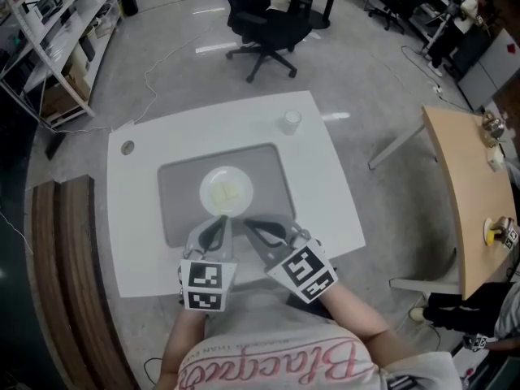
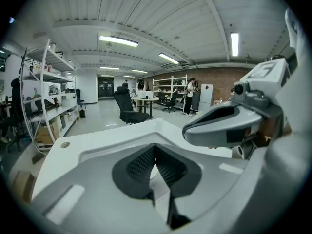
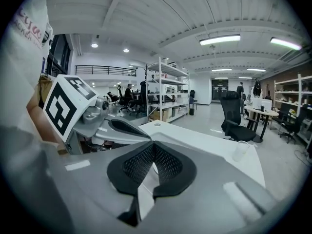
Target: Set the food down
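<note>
Both grippers are sitting side by side at lower centre of the head view, reaching up-frame from the person's body at the bottom edge. The left gripper (image 1: 221, 220) is pointing almost straight up-frame. The right gripper (image 1: 247, 223) is angling toward upper left, with its bare forearm (image 1: 357, 311) trailing to lower right. Both sets of tips are converging just beside the near rim of the plate (image 1: 208, 204).

In each gripper view the jaws are meeting tip to tip, with nothing clamped between them.

The food (image 1: 227, 192), a pale piece, is lying on the white plate. The plate is resting on the grey mat (image 1: 180, 187) at the centre of the white table (image 1: 321, 193).
</note>
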`<state>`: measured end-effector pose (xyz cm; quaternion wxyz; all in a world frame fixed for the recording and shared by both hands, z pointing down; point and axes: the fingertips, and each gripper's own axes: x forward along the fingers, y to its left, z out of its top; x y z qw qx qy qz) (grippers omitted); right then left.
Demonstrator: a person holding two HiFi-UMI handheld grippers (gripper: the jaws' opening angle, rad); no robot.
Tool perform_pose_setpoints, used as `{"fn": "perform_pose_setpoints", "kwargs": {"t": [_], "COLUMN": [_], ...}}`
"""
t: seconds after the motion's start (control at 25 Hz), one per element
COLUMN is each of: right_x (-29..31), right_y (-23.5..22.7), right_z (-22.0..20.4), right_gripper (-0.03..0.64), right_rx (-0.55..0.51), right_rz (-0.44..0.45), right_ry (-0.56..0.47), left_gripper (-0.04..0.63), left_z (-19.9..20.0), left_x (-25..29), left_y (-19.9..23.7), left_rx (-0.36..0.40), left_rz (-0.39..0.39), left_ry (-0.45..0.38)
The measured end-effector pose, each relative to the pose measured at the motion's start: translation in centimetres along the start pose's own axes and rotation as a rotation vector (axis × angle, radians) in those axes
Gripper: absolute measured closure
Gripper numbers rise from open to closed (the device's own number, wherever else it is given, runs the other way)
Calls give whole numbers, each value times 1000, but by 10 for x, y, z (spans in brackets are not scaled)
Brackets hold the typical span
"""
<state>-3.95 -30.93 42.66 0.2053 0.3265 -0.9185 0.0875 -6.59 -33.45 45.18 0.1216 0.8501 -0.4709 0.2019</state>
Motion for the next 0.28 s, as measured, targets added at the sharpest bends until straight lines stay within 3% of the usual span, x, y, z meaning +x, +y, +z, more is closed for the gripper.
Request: {"fn": "perform_pose_setpoints", "kwargs": {"t": [0.28], "right_x": [-14], "right_y": [24], "right_z": [-7], "right_gripper": [615], "right_rx": [22], "right_rz": [12], "right_ry": [-4], "left_gripper": [597], "left_z": [-5], "left_x": [-29], "left_y": [-16], "left_rx": [41], "left_rz": [-13], "left_ry": [-10]}}
